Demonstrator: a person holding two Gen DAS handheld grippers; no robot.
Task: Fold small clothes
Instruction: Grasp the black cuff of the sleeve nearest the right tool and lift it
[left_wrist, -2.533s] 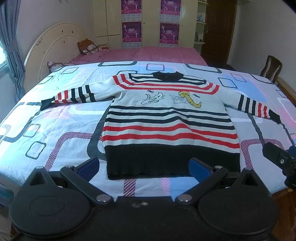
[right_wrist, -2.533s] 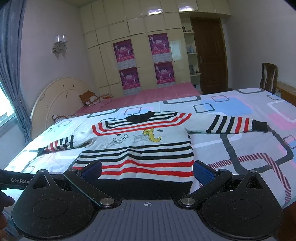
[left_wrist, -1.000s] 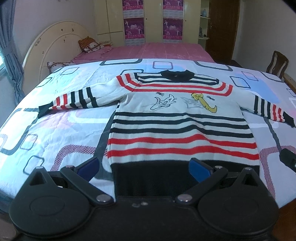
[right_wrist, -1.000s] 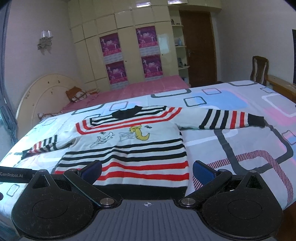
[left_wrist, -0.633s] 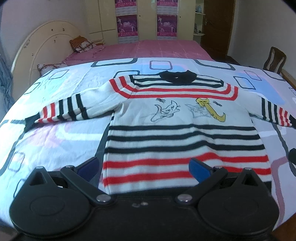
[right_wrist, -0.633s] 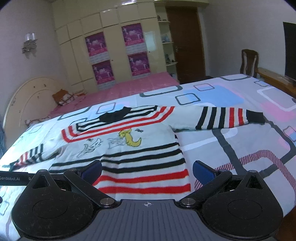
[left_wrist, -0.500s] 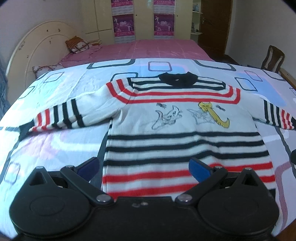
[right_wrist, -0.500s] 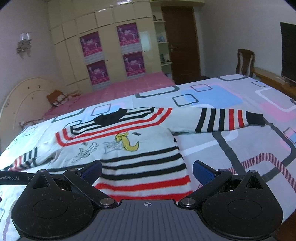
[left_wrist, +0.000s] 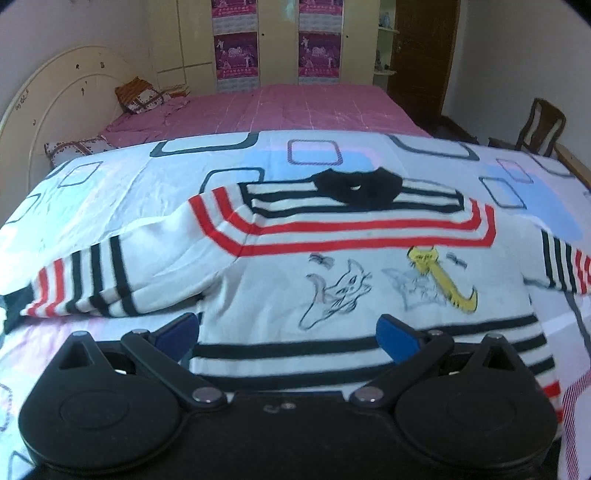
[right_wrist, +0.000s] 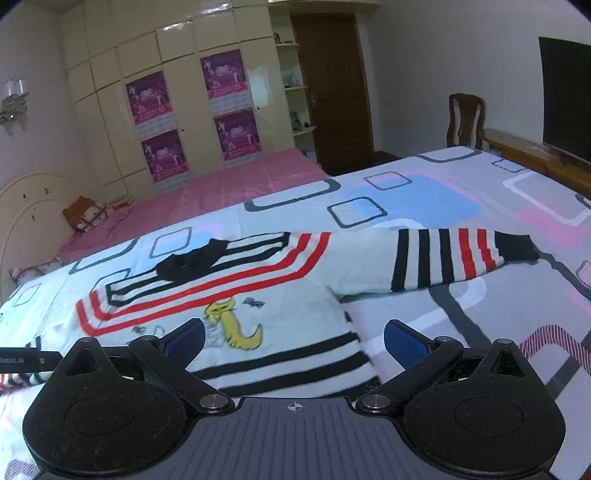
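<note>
While lying flat and face-up on the bed (left_wrist: 110, 192), the striped sweater (left_wrist: 369, 266) has both sleeves stretched out sideways; black collar (left_wrist: 356, 186) points toward the pink bed (left_wrist: 266, 107) beyond. Cat drawings sit on the chest. Left tongs (left_wrist: 288, 332) hover over the lower body of the sweater, spread wide, nothing between the blue pads (left_wrist: 397, 338). Right tongs (right_wrist: 293, 338) also spread, empty, above the sweater's right edge, one finger over the knit, the other over the quilt. Right sleeve (right_wrist: 454, 256) lies beyond. Wardrobe (right_wrist: 192, 110), door (right_wrist: 332, 92), chair (right_wrist: 465, 120) stand behind.
</note>
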